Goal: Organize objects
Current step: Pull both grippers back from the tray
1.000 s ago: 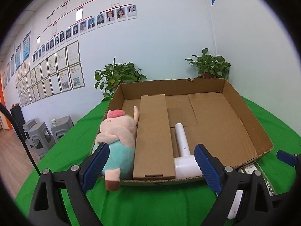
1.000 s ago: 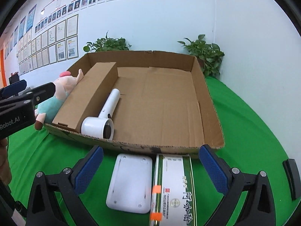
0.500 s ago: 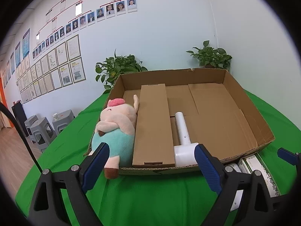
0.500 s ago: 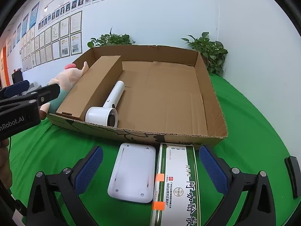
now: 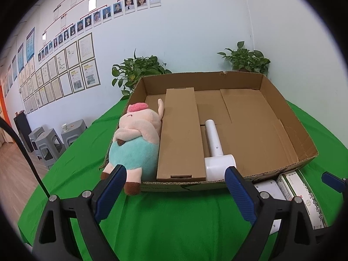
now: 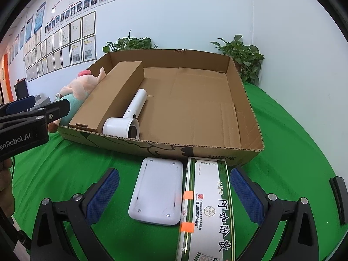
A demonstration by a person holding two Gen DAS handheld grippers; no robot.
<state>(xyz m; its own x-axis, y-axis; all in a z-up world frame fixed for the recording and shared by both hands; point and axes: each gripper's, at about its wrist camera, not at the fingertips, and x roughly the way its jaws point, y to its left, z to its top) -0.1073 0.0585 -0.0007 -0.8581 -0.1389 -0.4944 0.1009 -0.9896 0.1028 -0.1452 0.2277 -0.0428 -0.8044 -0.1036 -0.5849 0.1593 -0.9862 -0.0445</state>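
On the green tabletop (image 6: 293,130) sits a wide cardboard tray (image 6: 248,100). Along its left wall a stuffed pig (image 5: 137,143) lies with its feet hanging over the near edge. A long cardboard box (image 5: 180,134) lies beside the pig, and a white hair dryer (image 5: 215,150) lies next to that, its head at the tray's near edge. My left claw (image 5: 174,193) hovers spread wide before the pig and the box, pinching nothing. My right claw (image 6: 171,195) is spread too, over a white flat device (image 6: 157,189) and a green-and-white carton (image 6: 208,208) lying side by side on the cloth just outside the tray's near wall.
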